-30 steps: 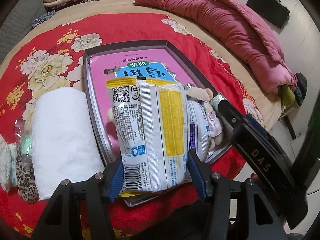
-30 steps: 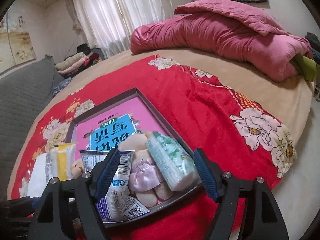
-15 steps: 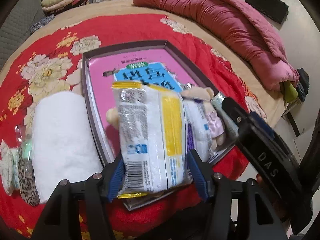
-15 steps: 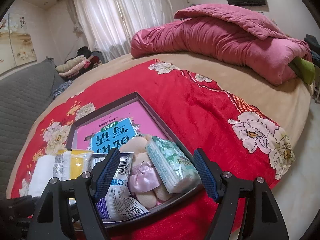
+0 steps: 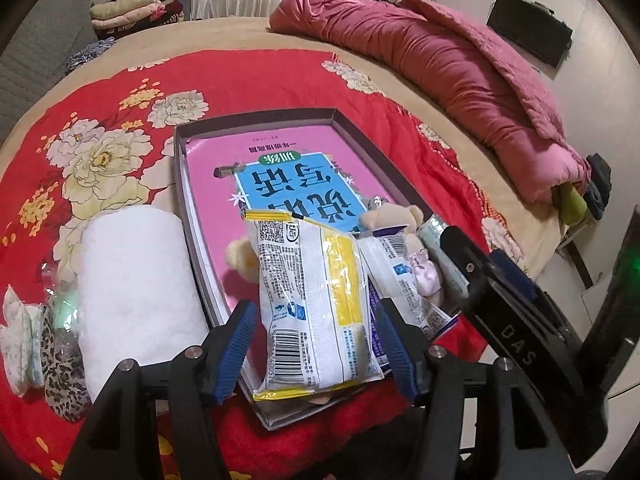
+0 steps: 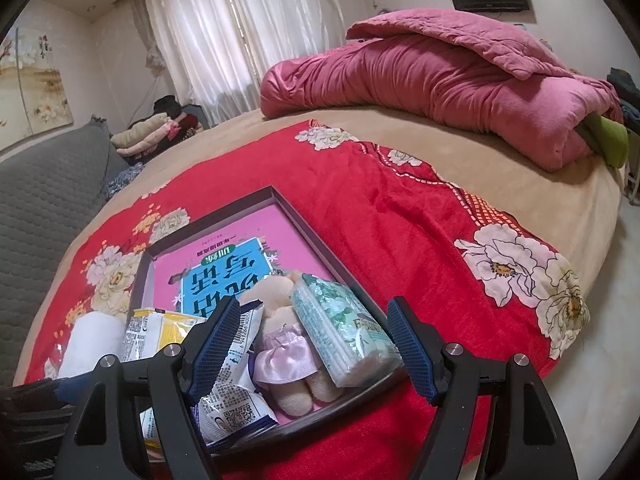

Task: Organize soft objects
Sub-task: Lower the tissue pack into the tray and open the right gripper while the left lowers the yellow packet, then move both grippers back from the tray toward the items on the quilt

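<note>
A yellow-and-white snack packet (image 5: 316, 308) lies at the near end of the dark tray (image 5: 256, 118), on the pink book (image 5: 280, 152) that lines it. My left gripper (image 5: 315, 320) is open around the packet, with a small gap at each pad. Beside it in the tray are a blue-and-white packet (image 5: 396, 276), a plush bear in a lilac dress (image 6: 280, 344) and a green tissue pack (image 6: 344, 336). My right gripper (image 6: 314, 320) hangs open over the bear and tissue pack, holding nothing. A white rolled towel (image 5: 136, 292) lies left of the tray.
Small leopard-print and floral pouches (image 5: 60, 360) sit left of the towel on the red flowered blanket (image 5: 248, 76). A bunched pink quilt (image 5: 460, 80) fills the far right of the bed. Folded clothes (image 5: 132, 8) are at the back. The bed edge drops off at right.
The left jaws have spread off the yellow-and-white packet, which now rests in the tray. The left view has tipped up slightly. The right gripper has stayed put.
</note>
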Demonstrator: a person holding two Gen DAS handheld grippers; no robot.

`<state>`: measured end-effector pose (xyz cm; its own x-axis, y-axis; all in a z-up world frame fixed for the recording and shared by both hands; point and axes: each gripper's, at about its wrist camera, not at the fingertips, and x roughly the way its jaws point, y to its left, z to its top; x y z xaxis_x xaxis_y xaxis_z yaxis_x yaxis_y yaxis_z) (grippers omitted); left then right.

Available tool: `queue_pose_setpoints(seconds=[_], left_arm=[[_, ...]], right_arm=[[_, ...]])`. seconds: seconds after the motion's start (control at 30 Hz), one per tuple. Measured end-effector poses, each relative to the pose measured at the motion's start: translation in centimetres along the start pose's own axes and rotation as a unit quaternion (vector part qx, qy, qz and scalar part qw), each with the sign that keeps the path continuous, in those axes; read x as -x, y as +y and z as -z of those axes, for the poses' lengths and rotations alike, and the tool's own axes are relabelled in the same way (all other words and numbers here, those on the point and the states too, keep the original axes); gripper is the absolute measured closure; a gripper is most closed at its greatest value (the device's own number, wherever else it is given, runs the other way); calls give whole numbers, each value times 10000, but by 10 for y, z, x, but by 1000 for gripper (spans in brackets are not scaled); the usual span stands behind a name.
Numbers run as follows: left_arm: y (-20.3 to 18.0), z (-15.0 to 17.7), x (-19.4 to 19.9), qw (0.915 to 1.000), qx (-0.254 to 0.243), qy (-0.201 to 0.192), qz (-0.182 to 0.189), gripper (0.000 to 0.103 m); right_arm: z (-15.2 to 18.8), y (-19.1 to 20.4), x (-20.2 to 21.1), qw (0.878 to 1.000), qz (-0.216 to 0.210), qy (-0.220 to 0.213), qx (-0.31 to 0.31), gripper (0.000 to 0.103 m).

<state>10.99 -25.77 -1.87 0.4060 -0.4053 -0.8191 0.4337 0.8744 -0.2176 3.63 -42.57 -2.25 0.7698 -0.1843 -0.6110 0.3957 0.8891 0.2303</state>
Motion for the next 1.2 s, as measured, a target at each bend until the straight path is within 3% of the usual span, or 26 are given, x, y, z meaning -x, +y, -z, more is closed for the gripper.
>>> queue_pose_setpoints(seconds=[1.2], left_arm=[[33, 31, 55, 9990, 177, -347, -203, 41]], right_arm=[[0, 36, 35, 9974, 302, -350, 558, 26]])
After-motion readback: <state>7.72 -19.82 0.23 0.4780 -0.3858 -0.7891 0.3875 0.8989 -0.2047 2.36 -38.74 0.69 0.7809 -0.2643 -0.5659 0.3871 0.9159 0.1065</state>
